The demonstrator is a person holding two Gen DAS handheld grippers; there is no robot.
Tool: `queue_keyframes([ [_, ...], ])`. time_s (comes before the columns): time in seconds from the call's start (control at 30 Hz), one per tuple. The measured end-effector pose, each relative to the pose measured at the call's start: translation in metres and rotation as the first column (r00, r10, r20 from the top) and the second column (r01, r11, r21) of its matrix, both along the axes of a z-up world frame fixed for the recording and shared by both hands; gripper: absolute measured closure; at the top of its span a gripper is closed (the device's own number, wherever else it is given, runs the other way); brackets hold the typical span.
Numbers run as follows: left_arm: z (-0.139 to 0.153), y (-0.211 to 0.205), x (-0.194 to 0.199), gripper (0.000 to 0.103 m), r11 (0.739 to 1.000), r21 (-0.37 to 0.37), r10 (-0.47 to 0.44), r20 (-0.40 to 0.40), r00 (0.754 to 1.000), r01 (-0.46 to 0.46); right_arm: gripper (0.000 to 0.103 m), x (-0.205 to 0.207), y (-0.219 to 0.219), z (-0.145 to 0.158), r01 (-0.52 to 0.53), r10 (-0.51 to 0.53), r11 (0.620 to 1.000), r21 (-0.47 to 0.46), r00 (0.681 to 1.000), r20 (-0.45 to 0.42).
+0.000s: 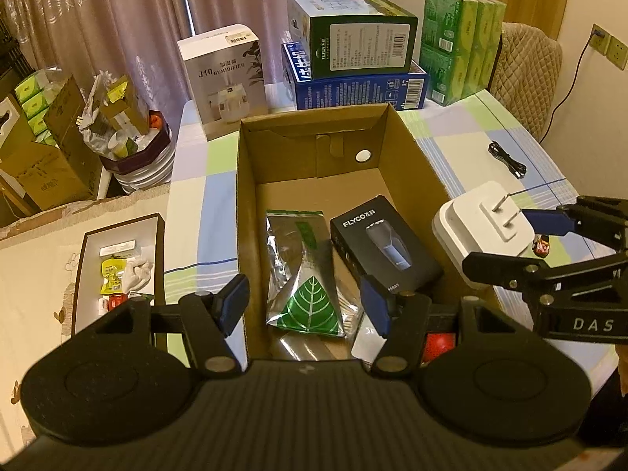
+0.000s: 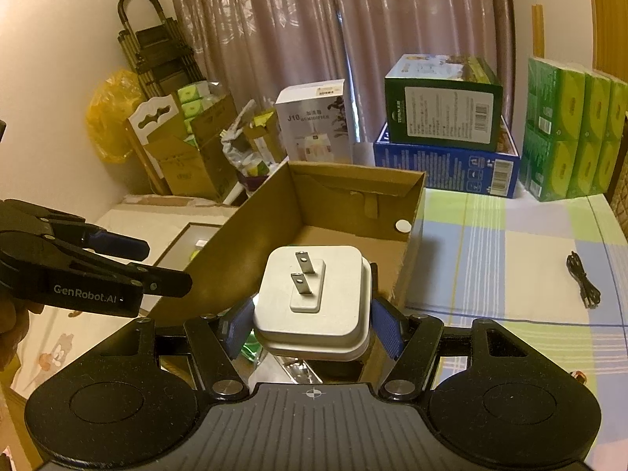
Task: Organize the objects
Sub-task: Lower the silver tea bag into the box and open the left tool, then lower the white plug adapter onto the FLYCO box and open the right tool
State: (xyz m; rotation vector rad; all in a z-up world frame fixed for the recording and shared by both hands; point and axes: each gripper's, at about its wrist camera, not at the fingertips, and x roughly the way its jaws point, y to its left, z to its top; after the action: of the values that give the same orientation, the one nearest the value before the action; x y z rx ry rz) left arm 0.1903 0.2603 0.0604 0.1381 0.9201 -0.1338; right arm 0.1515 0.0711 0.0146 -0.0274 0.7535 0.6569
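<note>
Nearest my right wrist camera, the right gripper (image 2: pixel 312 320) pinches a white plug adapter (image 2: pixel 314 302) between its blue pads (image 2: pixel 386 327), one on each flank of the body. I read the adapter as held with its two flat metal prongs (image 2: pixel 302 276) facing away from the camera, above the near right corner of the open cardboard box (image 2: pixel 219 259). From my left wrist view, the same adapter (image 1: pixel 477 231) sits just right of the box's right wall (image 1: pixel 416 172), clear of the table surface.

My left gripper (image 1: pixel 304 306) is spread wide, nothing between its fingers, and hovers over the near end of the box.

Box contents, as I see them:
1. A silver foil pouch (image 1: pixel 304 274) with a green leaf print, lying flat at centre.
2. A black FLYCO shaver carton (image 1: pixel 384 241), lying just right of the pouch, tilted.

On the checked tablecloth (image 1: pixel 463 133) beyond the box stand a white humidifier carton (image 1: pixel 223 74), a green carton (image 1: pixel 357 41) stacked on a blue carton (image 1: pixel 359 90), and a green tissue pack (image 1: pixel 459 57). A coiled black cable (image 1: pixel 508 159) lies well right of the box. A shallow tray (image 1: pixel 119 263) of small packets lies left of the table.
</note>
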Motion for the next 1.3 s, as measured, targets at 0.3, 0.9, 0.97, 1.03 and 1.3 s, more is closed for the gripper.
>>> queue_keyframes([
  [0.3,0.002,0.007,-0.002,0.045,1.000,0.002,0.008,0.001,1.000,-0.008,0.041,0.001,0.002,0.000,-0.001,0.001,1.000,0.000,1.000,-0.001],
  [0.9,-0.004,0.018,0.001,0.045,1.000,0.000,0.021,-0.002,1.000,-0.021,0.041,0.013,0.010,-0.004,0.005,-0.005,1.000,-0.001,1.000,-0.020],
  [0.97,-0.004,0.018,0.001,0.045,1.000,-0.001,0.021,-0.002,1.000,-0.021,0.041,0.014,0.012,-0.004,0.004,-0.004,1.000,0.003,1.000,-0.023],
  [1.03,-0.006,0.019,0.001,0.045,1.000,-0.003,0.022,-0.002,1.000,-0.022,0.041,0.015,0.014,-0.003,0.005,-0.005,1.000,0.005,1.000,-0.023],
  [1.3,-0.012,0.020,0.003,0.045,1.000,-0.008,0.021,-0.008,1.000,-0.021,0.041,0.020,0.019,-0.004,0.009,-0.008,1.000,0.013,1.000,-0.029],
])
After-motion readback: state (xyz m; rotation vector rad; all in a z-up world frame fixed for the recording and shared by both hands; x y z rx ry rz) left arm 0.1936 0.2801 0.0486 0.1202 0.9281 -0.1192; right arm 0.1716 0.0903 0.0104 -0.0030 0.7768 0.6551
